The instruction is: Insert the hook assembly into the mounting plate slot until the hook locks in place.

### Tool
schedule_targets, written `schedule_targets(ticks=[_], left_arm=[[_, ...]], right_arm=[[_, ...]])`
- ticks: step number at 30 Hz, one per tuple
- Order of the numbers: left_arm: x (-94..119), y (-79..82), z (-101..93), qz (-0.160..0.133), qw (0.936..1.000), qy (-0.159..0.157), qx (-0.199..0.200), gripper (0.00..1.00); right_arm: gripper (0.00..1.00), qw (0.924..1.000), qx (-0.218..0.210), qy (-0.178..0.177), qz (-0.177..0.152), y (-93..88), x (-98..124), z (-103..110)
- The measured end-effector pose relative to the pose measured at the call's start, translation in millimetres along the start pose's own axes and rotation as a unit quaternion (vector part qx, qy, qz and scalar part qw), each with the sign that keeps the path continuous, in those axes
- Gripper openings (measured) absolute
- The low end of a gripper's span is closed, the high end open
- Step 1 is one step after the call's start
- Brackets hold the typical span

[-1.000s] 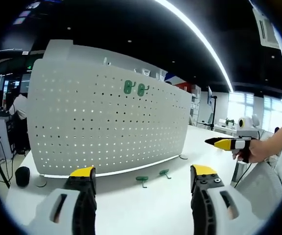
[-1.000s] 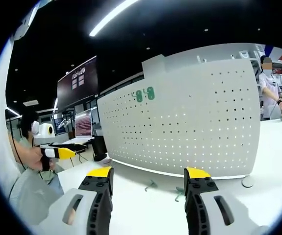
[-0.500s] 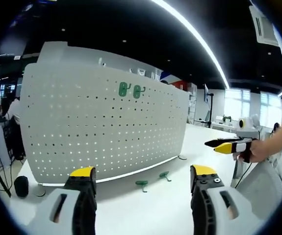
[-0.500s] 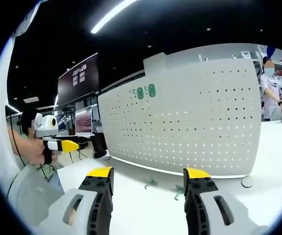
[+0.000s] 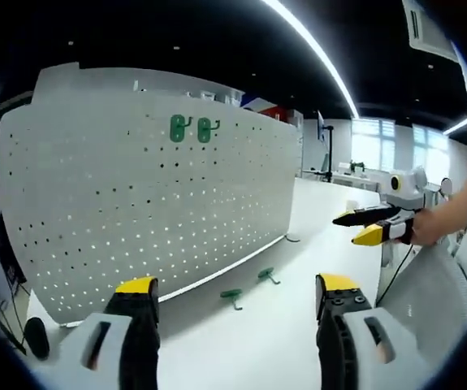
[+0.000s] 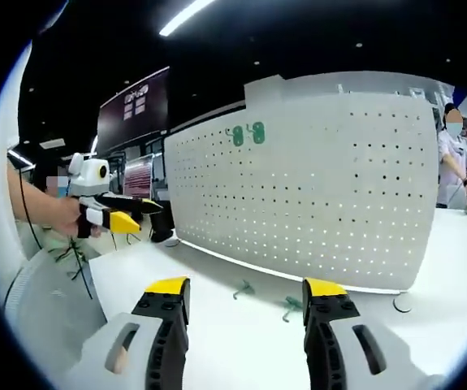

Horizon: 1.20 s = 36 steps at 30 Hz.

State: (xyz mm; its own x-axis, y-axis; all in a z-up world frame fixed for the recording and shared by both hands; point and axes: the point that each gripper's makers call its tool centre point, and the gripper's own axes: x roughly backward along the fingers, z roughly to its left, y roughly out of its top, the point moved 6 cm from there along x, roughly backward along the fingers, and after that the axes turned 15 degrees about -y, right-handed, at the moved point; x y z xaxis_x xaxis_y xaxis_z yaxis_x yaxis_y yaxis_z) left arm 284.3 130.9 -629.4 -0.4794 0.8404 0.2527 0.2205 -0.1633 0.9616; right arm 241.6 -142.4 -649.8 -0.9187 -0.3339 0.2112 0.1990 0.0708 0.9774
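Observation:
A white perforated mounting plate (image 5: 144, 195) (image 6: 314, 203) stands upright on the white table. Two green hooks (image 5: 191, 128) (image 6: 247, 134) hang side by side near its top edge. Two more green hooks (image 5: 231, 296) (image 5: 267, 275) lie on the table in front of the plate, also seen as hooks (image 6: 243, 288) (image 6: 291, 305). My left gripper (image 5: 237, 294) is open and empty, short of the loose hooks. My right gripper (image 6: 245, 292) is open and empty too. In the left gripper view the right gripper (image 5: 367, 227) is held at the right; the left gripper (image 6: 123, 213) appears at the left of the right gripper view.
A white table (image 5: 241, 349) (image 6: 241, 349) carries the plate on round feet (image 6: 401, 303). A person (image 6: 452, 162) stands at the far right behind the plate. Monitors (image 6: 136, 122) hang in the background. A dark round object (image 5: 35, 337) sits left of the plate.
Both views have swung: the plate now looms larger and nearer in the left gripper view. The other gripper has come further into each view. Hooks lie unmoved.

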Motion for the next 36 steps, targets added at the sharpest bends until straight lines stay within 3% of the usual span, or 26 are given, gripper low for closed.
schedule_targets(ticks=[8,20,36], left_arm=[[-13.0,3.9,3.3,0.034,0.9986,-0.032,-0.025,0.81],[-27.1,2.7,7.2,0.079,0.994,-0.065,-0.04,0.8],[-56.2,-3.0,12.4,0.166,0.9756,-0.124,-0.072,0.78]], right_arm=[[0.55,0.9999,-0.005,-0.005,0.015,-5.6,-1.3,-3.2],[0.56,0.9969,-0.016,-0.017,0.075,-26.5,-4.5,-8.7],[0.56,0.994,-0.02,-0.022,0.105,-36.2,-4.1,-10.0]])
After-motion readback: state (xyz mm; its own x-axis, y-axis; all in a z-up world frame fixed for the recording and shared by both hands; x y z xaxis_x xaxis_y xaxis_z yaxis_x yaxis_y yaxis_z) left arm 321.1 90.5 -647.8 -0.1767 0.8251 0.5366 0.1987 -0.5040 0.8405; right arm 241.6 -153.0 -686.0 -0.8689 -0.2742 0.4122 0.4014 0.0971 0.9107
